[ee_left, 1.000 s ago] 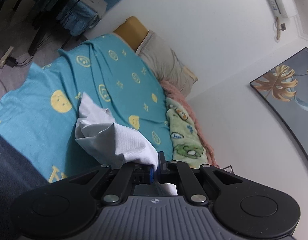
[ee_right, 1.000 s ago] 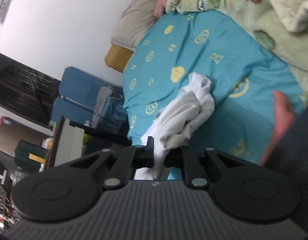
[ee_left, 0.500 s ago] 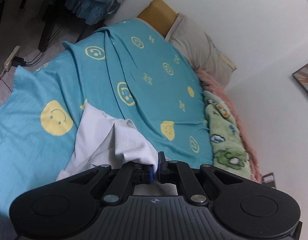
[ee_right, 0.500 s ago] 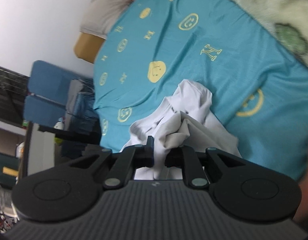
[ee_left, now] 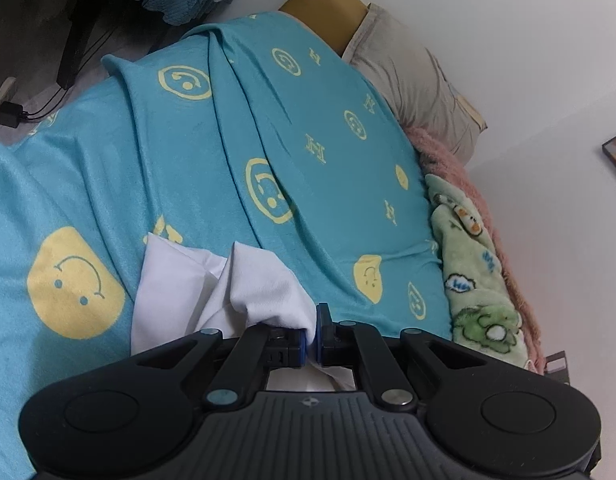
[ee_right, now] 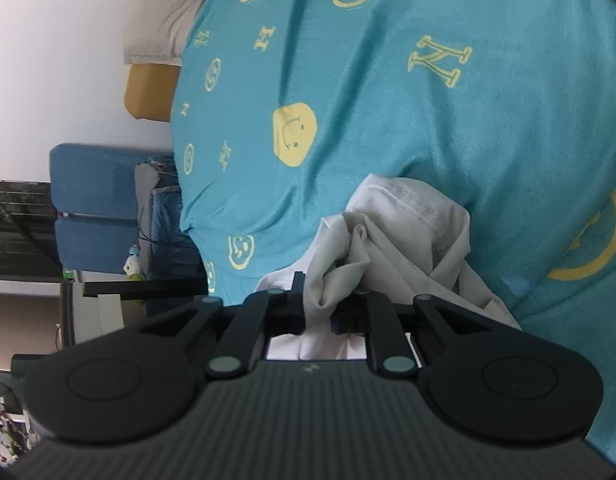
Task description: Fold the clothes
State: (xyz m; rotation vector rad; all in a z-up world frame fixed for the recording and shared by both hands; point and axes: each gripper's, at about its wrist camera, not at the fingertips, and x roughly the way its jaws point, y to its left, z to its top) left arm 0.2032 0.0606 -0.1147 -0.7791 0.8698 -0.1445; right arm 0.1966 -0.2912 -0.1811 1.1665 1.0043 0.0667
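Both grippers lower a white shirt (ee_left: 228, 284) onto the bed.
Left gripper (ee_left: 311, 334) and right gripper (ee_right: 328, 304) stay clamped on the shirt, now nearer the blanket (ee_left: 328, 128), low centre of frame.

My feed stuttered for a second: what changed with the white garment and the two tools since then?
Both tools came down toward the teal bedspread, bringing the white garment lower, so more of it now lies on the bed. Unchanged: the left tool and the right tool stay clamped on the garment; nothing was let go.
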